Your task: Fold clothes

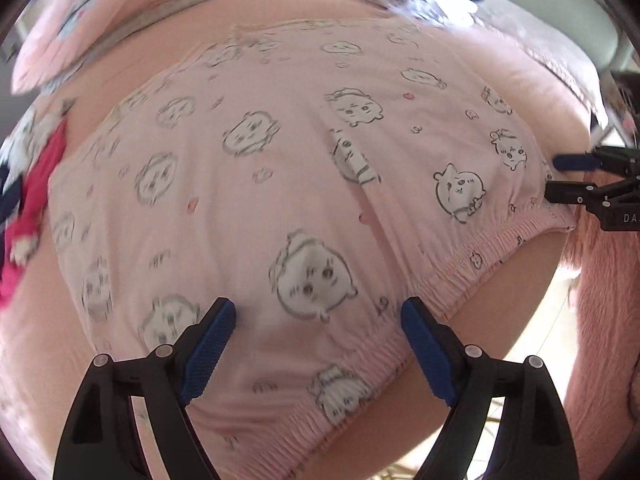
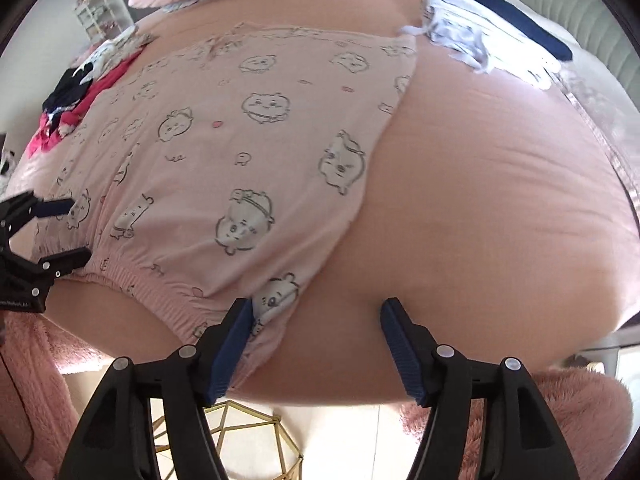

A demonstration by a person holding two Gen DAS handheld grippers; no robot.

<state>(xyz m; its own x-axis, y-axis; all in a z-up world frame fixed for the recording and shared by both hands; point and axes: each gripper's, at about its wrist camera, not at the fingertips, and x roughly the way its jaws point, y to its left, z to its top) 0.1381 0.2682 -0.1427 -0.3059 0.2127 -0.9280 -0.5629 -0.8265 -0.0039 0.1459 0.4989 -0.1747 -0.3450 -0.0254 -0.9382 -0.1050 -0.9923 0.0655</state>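
- Jaws of the left gripper (image 1: 318, 312) are spread wide above the pink printed garment (image 1: 280, 184); nothing is gripped.
- Jaws of the right gripper (image 2: 316, 312) are parted; the left pad lies against the garment's elastic-waist corner (image 2: 268, 312), the right pad over bare sheet. No pinch is seen.
- Garment is laid flat on the pink bed sheet (image 2: 500, 200), elastic waistband (image 1: 460, 280) at the near edge.
- Red and navy clothes (image 2: 76, 100) are heaped at the far left; a white and navy item (image 2: 480, 48) is seen at the far right.
- Pink fluffy rug (image 2: 560, 412) is seen below the bed edge.
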